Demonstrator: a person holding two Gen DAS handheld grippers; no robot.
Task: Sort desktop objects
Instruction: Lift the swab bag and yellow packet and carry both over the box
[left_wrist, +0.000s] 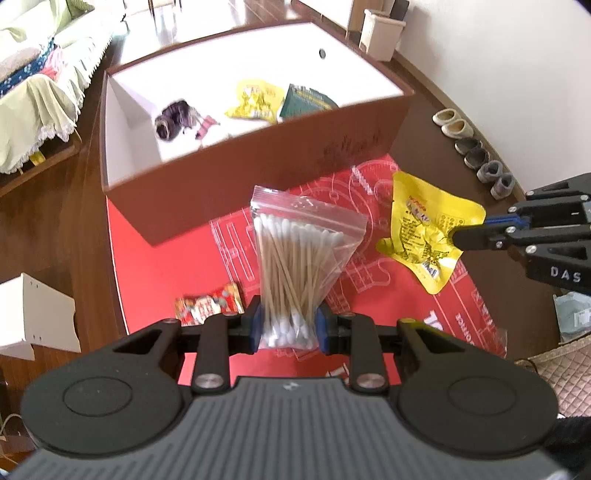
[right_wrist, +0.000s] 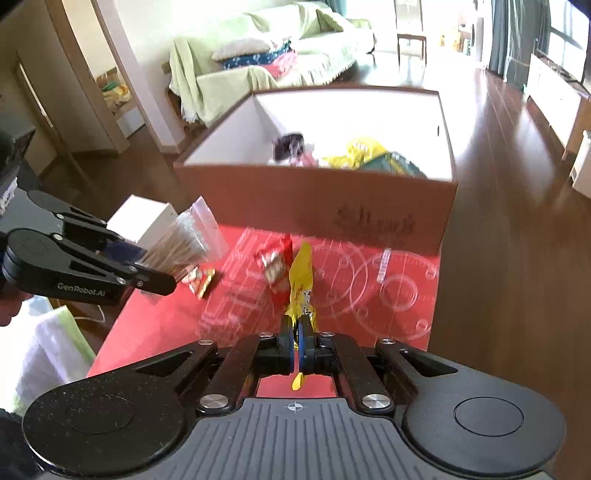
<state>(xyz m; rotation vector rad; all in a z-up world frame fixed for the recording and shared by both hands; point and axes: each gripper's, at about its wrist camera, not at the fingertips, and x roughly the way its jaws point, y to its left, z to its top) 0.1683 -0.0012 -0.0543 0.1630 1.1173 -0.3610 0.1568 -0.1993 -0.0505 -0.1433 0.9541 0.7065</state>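
Two loads are lifted over the red mat (left_wrist: 155, 236): left gripper (left_wrist: 288, 326) clamps the cotton-swab bag (left_wrist: 295, 258), right gripper (right_wrist: 296, 345) pinches the yellow packet (right_wrist: 301, 280). Judged next: carry both above the brown box (left_wrist: 295, 158), then release.

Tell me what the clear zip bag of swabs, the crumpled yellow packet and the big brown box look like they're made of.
Clear zip bag of swabs: thin glossy plastic film, see-through with a zip strip; sticks inside look wooden, with white, probably cotton tips.
Crumpled yellow packet: printed plastic or foil film, creased and shiny.
Big brown box: likely cardboard, matte brown outside, white inside, with straight folded walls.
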